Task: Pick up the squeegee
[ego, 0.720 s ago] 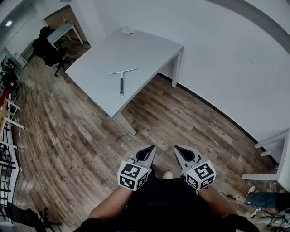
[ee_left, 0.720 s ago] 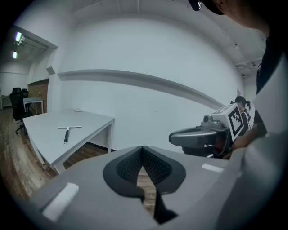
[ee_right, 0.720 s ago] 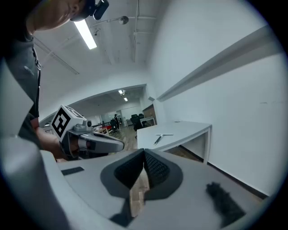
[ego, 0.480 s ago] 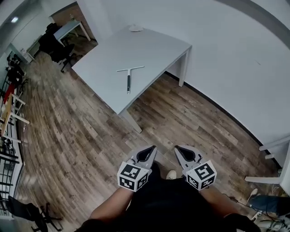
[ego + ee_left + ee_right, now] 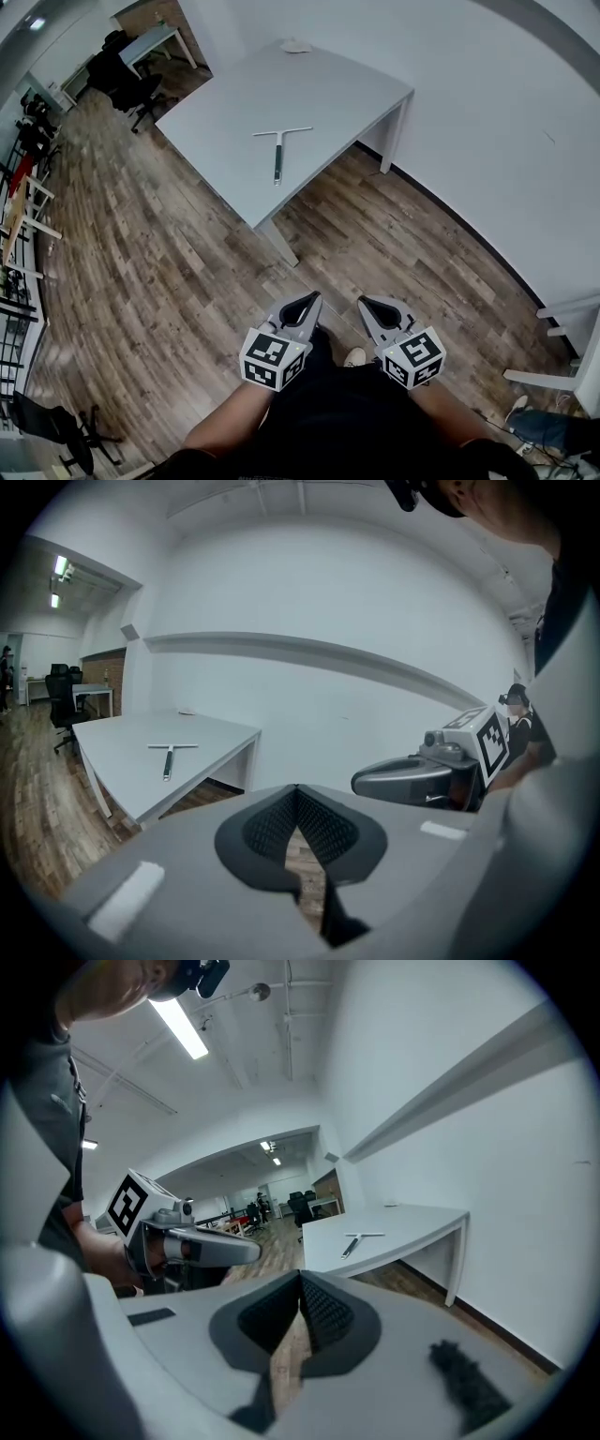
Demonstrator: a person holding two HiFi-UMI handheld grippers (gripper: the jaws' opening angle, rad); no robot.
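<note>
- At the far left of the head view, black office chairs (image 5: 122, 80) stand by a second desk (image 5: 155, 39) at the back of the room, on a wood-plank floor (image 5: 141, 262).
- The grey worktop (image 5: 328, 94) stands against the white wall (image 5: 487, 103), well ahead of the person.
- The squeegee (image 5: 278, 150) lies flat on the worktop near its front edge, its crossbar away from the person and its handle pointing back towards them. It is well apart from both tongs. Both gripper views show it lying there in the distance (image 5: 169, 757) (image 5: 354, 1243).
- A small white thing (image 5: 295, 45), too small to identify, sits at the worktop's far corner.
- The left tongs (image 5: 312, 298) are held low in front of the person's body and aim forward. In the left gripper view the left tongs (image 5: 296, 789) are closed: the ribbed pads meet at the tip, and only floor shows in the slit beneath.
- The marker cube (image 5: 270, 361) on the left tongs carries black-and-white square patterns.
- The right tongs (image 5: 362, 302) are held just beside the left ones. Its own view shows the right tongs (image 5: 300, 1277) closed and holding nothing.
- The cube (image 5: 412, 356) on the right tongs carries its own black-and-white squares.
- White furniture (image 5: 562, 375) stands at the far right edge.
</note>
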